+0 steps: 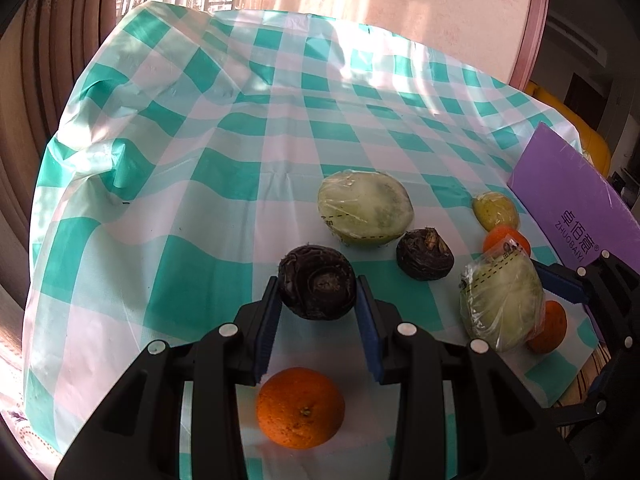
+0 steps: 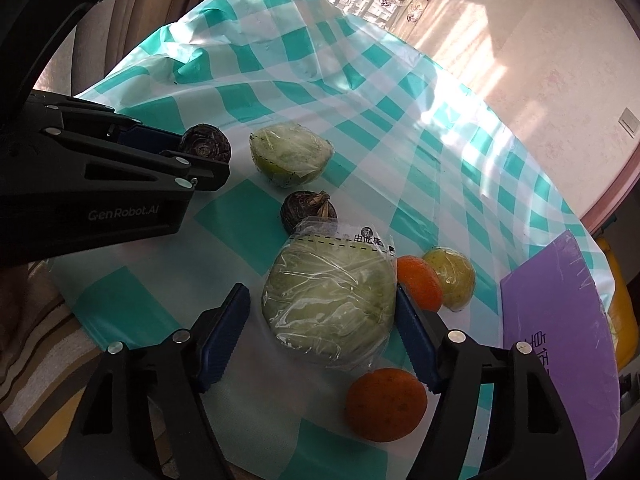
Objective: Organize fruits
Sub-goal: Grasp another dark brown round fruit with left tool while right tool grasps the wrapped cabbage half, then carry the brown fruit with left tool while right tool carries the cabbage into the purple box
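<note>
My left gripper point(image 1: 317, 300) has its blue pads on both sides of a dark brown round fruit point(image 1: 317, 287) on the checked tablecloth point(image 1: 224, 152); it also shows in the right wrist view point(image 2: 205, 143). An orange point(image 1: 300, 407) lies under the left gripper. My right gripper point(image 2: 322, 320) is open around a plastic-wrapped pale green half cabbage point(image 2: 332, 304), right pad touching it, left pad apart. A second wrapped green half point(image 1: 365, 208), a second dark fruit point(image 1: 425, 255), two more oranges point(image 2: 386, 404) point(image 2: 420, 282) and a wrapped yellow-green fruit point(image 2: 452, 276) lie nearby.
A purple box point(image 2: 560, 344) stands at the table's right edge, with a yellow object point(image 1: 576, 128) behind it. Curtains point(image 1: 48, 60) and a window are at the far left, a pink wall at the back. The tablecloth is wrinkled at the far left.
</note>
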